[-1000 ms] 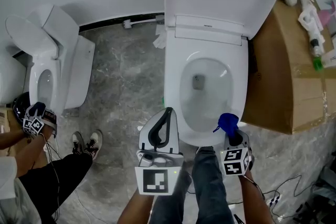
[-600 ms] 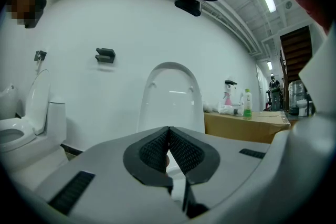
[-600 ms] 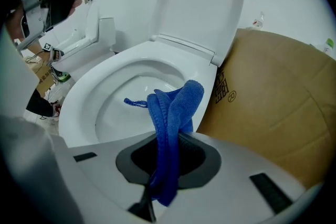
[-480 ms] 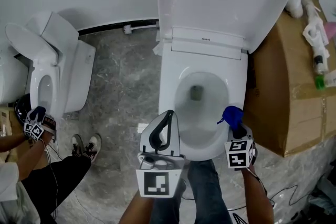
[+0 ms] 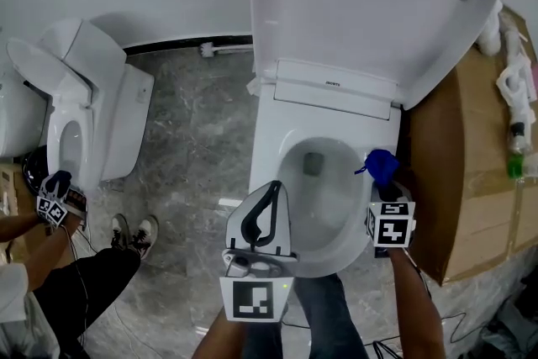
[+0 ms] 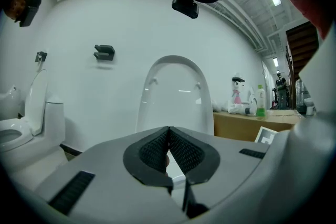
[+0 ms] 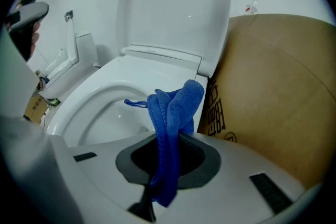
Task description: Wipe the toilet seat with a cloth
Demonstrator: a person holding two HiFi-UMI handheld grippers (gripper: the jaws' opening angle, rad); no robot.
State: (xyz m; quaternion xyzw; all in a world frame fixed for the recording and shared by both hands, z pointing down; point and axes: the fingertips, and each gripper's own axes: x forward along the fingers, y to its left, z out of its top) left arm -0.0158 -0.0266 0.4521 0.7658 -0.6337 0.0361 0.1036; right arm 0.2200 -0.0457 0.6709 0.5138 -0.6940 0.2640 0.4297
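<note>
The white toilet has its lid (image 5: pixel 370 4) raised, and its seat rim (image 5: pixel 267 168) rings the bowl. My right gripper (image 5: pixel 385 181) is shut on a blue cloth (image 5: pixel 382 166), which bunches over the right side of the rim beside the cardboard box. In the right gripper view the cloth (image 7: pixel 173 107) sticks up out of the gripper (image 7: pixel 167 149), with the seat (image 7: pixel 94 97) just beyond it. My left gripper (image 5: pixel 271 185) hovers over the front left of the rim. In the left gripper view, my left gripper (image 6: pixel 168 131) is shut and empty, pointing at the lid (image 6: pixel 173 97).
A large cardboard box (image 5: pixel 458 172) presses against the toilet's right side, with bottles (image 5: pixel 514 130) on top. A second toilet (image 5: pixel 76 122) stands at the left. Another person with a gripper (image 5: pixel 55 202) and shoes (image 5: pixel 139 231) is at the lower left, on the grey marble floor.
My right gripper has carried the blue cloth from the rim's front right farther back along its right side. My left gripper has moved forward over the front left of the rim.
</note>
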